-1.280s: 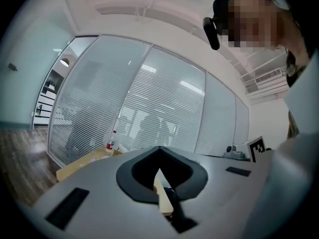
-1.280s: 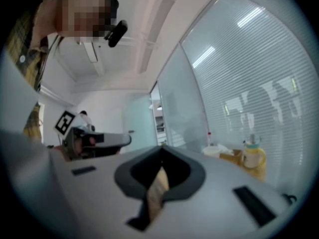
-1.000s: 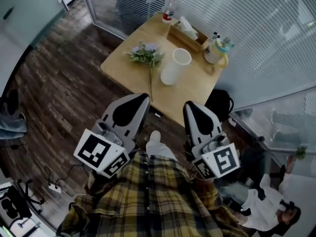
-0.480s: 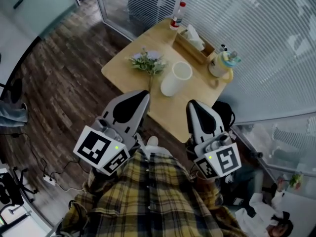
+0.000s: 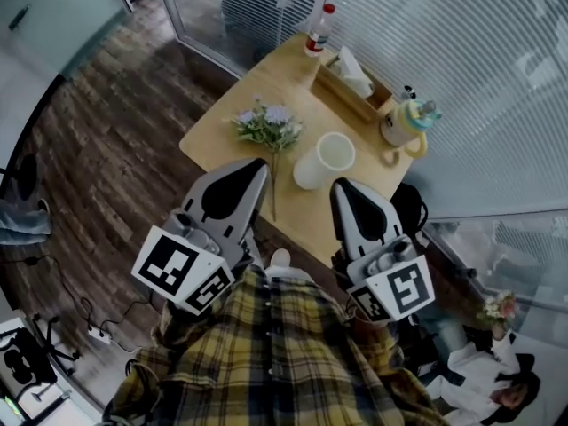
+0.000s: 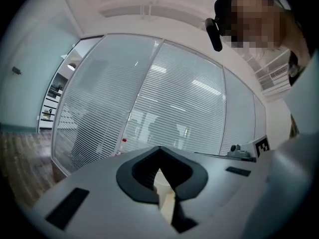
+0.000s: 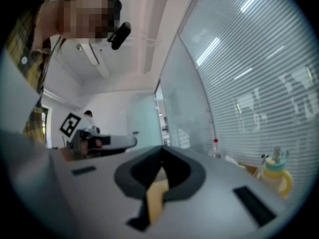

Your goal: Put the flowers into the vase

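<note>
A bunch of pale purple flowers point(image 5: 266, 129) with green leaves lies on the light wooden table point(image 5: 213, 131), its long stem point(image 5: 273, 189) pointing at me. To its right stands a white vase point(image 5: 323, 160), upright and empty. My left gripper point(image 5: 259, 162) is shut with nothing in it, and its tip shows just left of the stem over the table's near edge. My right gripper point(image 5: 337, 185) is also shut and empty, just below the vase. The left gripper point(image 6: 159, 149) and right gripper point(image 7: 162, 149) point level, and their own bodies hide the flowers.
At the table's back are a wooden tray with tissues point(image 5: 357, 85), a red-capped bottle point(image 5: 319, 28) and a yellow and teal jug point(image 5: 407, 122). Glass walls with blinds point(image 5: 461, 51) close in behind. A black bag point(image 5: 410, 209) sits by the table. A person point(image 5: 493, 375) is at lower right.
Both grippers have moved together toward the table. The flowers and vase now lie closer to the gripper tips. Both grippers stay shut.
</note>
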{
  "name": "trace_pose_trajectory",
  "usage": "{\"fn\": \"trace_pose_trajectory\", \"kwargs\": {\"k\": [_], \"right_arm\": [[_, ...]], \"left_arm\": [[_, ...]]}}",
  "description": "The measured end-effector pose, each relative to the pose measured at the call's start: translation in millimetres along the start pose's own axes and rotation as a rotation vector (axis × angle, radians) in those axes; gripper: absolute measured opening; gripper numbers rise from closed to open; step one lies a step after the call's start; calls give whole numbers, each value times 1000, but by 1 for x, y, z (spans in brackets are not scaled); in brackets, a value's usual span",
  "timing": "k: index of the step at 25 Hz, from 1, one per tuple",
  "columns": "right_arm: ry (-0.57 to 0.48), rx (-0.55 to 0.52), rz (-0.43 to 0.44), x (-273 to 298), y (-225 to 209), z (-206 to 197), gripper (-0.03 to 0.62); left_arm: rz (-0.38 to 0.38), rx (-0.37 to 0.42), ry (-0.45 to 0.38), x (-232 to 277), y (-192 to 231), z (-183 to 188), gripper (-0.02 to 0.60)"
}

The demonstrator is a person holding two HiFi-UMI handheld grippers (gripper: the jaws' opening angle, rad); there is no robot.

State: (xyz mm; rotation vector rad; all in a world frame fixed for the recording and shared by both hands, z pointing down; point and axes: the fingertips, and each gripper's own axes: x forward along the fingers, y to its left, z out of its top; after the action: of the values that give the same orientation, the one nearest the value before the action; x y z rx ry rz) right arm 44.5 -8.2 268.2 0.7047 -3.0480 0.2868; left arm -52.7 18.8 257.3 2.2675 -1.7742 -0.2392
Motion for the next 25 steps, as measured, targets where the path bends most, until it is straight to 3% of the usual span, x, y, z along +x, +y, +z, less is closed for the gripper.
{"fn": "trace_pose_trajectory", "kwargs": {"k": [7,14,18,25], "right_arm": [[-12,9,-95,50,-16,11,13],[-21,26,-277,86,-38,15,12],[-29,33,-389,92,-45,15,13],[-24,55,-519,81,-60,3,12]], "left_arm": [[-98,7,34,43,54,24,9],[-261,2,99,90,92,37,9],[-360,-17,151,110,101,31,8],[-452,-45,257,134,98,0,9]]}}
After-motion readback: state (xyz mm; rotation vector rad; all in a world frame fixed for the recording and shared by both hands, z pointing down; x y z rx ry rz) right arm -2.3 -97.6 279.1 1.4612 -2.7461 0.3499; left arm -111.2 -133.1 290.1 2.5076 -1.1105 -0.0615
